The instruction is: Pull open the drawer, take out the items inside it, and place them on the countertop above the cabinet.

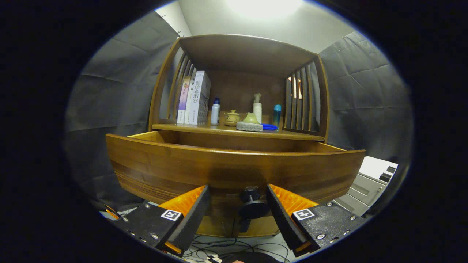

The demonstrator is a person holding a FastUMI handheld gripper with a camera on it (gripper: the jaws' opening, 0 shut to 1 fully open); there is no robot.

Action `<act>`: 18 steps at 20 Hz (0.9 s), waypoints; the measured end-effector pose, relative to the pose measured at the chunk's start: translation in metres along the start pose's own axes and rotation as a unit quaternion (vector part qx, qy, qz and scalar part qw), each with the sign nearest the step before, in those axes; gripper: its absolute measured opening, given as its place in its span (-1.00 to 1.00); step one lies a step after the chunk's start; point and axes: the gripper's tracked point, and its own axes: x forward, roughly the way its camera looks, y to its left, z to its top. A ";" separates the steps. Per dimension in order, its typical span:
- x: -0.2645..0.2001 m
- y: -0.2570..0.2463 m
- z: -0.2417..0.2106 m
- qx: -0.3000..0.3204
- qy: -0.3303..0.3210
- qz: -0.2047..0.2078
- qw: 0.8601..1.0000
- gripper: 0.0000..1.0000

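Observation:
A wooden cabinet's drawer [234, 168] stands pulled out toward me, its curved front panel filling the space just above my fingers. Its dark round knob [253, 205] sits between my fingers, closer to the right one, with neither finger touching it. My gripper [237, 191] is open, the two fingers spread wide below the drawer front. The inside of the drawer is hidden behind the front panel. Above it the countertop [190, 128] carries a grey sponge [249, 126], a green lidded cup [251, 118] and a blue item [270, 126].
On the countertop also stand books [195, 98], a small white bottle [215, 112], a ceramic jar [232, 117], a pump bottle [257, 107] and a blue tube [277, 114]. Slatted side walls and a top board enclose the shelf. Cables [234, 246] lie below; a grey unit [369, 186] stands right.

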 end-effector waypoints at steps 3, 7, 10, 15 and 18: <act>0.000 0.000 0.001 -0.004 -0.003 0.009 1.000 0.88; 0.008 0.002 0.010 0.008 -0.013 0.006 1.000 0.89; 0.016 0.003 0.010 0.006 -0.015 0.007 1.000 0.88; 0.036 0.002 0.013 0.003 -0.012 0.008 1.000 0.88; 0.050 0.002 0.015 0.005 -0.011 0.010 1.000 0.88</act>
